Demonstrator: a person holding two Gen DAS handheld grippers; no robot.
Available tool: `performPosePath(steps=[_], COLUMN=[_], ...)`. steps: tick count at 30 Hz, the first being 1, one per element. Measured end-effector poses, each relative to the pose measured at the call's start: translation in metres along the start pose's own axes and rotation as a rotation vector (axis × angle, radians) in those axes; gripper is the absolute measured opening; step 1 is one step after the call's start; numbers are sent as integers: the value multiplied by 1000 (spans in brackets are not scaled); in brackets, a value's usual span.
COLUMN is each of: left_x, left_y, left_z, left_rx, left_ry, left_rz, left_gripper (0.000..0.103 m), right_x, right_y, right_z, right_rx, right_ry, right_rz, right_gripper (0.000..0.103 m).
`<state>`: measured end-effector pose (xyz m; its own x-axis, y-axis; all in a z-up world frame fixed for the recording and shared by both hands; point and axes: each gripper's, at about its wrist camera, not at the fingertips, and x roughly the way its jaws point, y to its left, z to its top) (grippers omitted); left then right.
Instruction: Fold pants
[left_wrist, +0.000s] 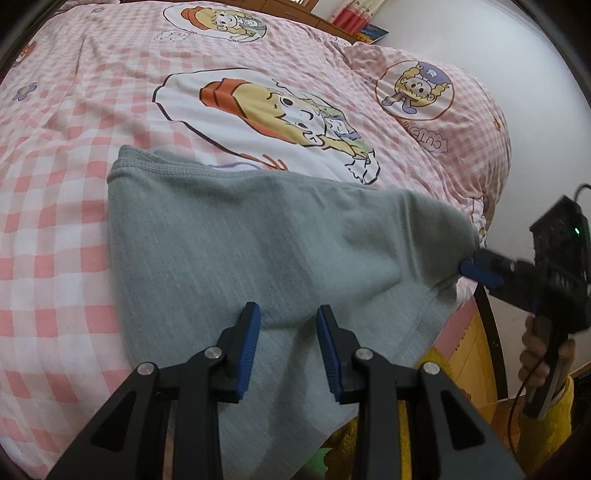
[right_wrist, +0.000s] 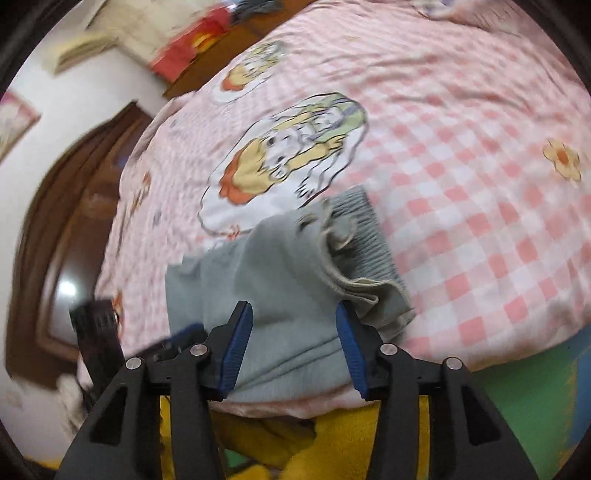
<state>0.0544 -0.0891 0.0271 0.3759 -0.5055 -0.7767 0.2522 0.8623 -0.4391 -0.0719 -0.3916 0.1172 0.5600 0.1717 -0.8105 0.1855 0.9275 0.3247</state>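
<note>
Grey pants (left_wrist: 229, 236) on checked quilt (left_wrist: 55, 206) | left hand-held gripper (left_wrist: 288, 314) part-open | right hand-held gripper (right_wrist: 293, 314) open, empty

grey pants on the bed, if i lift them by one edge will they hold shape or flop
Probably flop: the grey pants are soft knit that already wrinkles and drapes over the bed edge. Likely light and not slippery, given the fuzzy ribbed surface. The loose folded layers may slide apart when lifted.

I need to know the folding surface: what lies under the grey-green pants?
The grey-green knit pants lie on a pink-and-white checked quilt with cartoon prints, partly covering one print. Whatever is beneath the quilt is hidden.
</note>
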Motion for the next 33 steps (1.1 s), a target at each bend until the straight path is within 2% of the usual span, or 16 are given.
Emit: performPosePath(steps=[5,7,8,11,14,16,17,18,21,24,27,31,33], left_x=[-4,-9,-11,-17,-22,-23,-24,-26,-31,-39,-41,-32,-26], left_y=[-4,-10,-14,-24,-27,-25,-24,-22,-15,-10,-11,-26,-37], left_z=[5,8,11,19,23,24,24,23,23,26,34,47,52], left_rx=[-10,5,18,44,34,23,19,13,6,6,21,60,81], left_ry=[11,1,-7,-25,-35,-32,-31,-29,-25,-33,-36,-22,-15], left_rz=[8,2,5,5,-11,-15,-13,-9,14,22,12,-23,-63], left_gripper=[33,33,33,33,33,33,33,33,33,33,33,33,33], right_x=[-14,-15,-13,8,27,39,45,46,55,65,85,121,120], right_y=[-11,-13,-14,-9,-2,5,13,19,56,96,122,121,111], right_z=[26,38,42,52,52,51,48,45,21,-12,-48,-81,-84], right_rx=[29,28,26,26,41,36,5,-17,-145,-329,-479,-514,-470], right_ry=[-60,-57,-45,82,152,159,132,118,88,62,83,164,116], right_rz=[-69,-80,-73,-19,-6,-21,-33,-31,36,26,4,-48,-10], right_gripper=[48,48,48,48,48,47,31,21,21,22,22,22,22])
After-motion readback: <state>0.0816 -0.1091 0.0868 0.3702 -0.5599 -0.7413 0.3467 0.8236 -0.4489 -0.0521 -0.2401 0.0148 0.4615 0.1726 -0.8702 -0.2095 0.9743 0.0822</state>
